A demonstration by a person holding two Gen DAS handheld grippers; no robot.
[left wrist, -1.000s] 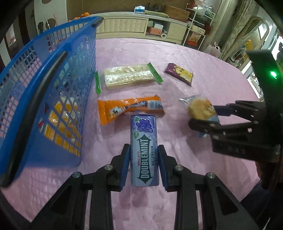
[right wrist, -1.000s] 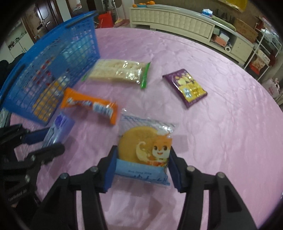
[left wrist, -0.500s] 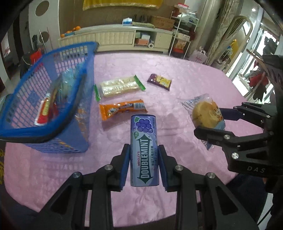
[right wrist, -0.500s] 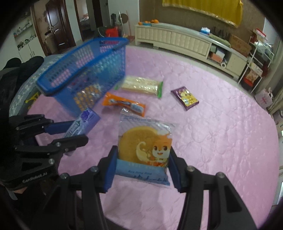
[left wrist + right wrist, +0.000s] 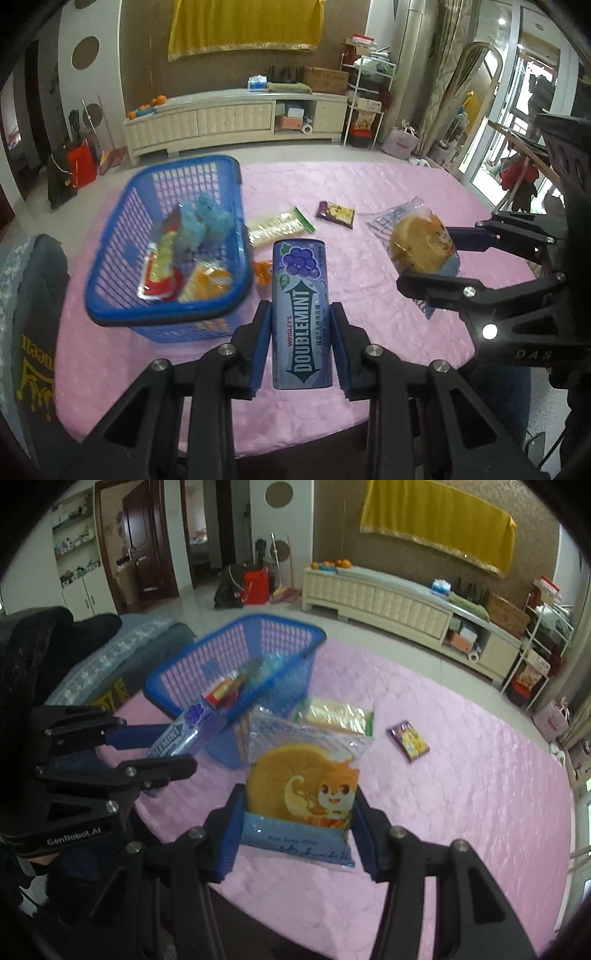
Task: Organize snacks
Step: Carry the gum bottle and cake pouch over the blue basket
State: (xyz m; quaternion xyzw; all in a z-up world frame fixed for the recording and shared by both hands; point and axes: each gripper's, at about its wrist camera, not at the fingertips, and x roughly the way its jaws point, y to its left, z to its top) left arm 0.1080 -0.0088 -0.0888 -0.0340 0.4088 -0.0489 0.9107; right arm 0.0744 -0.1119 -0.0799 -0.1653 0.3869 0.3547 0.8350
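Note:
My left gripper (image 5: 300, 321) is shut on a purple Doublemint gum pack (image 5: 301, 314), held high above the pink table near its front edge; it also shows in the right wrist view (image 5: 186, 733). My right gripper (image 5: 297, 808) is shut on a bagged round cake (image 5: 303, 786), seen from the left wrist too (image 5: 421, 247). The blue basket (image 5: 110, 306) with several snacks inside stands to the left, below and ahead of the gum. A cracker pack (image 5: 275, 229), a purple packet (image 5: 336, 213) and a partly hidden orange packet (image 5: 263, 271) lie on the table.
The table wears a pink quilted cloth (image 5: 461, 775). A grey chair back (image 5: 33, 314) stands at the table's left edge. A long white cabinet (image 5: 229, 118) and a shelf rack (image 5: 364, 99) stand far behind on the floor.
Both grippers have risen well above the table with their snacks still held, and pulled back toward the front edge. The basket's inside now shows from above.

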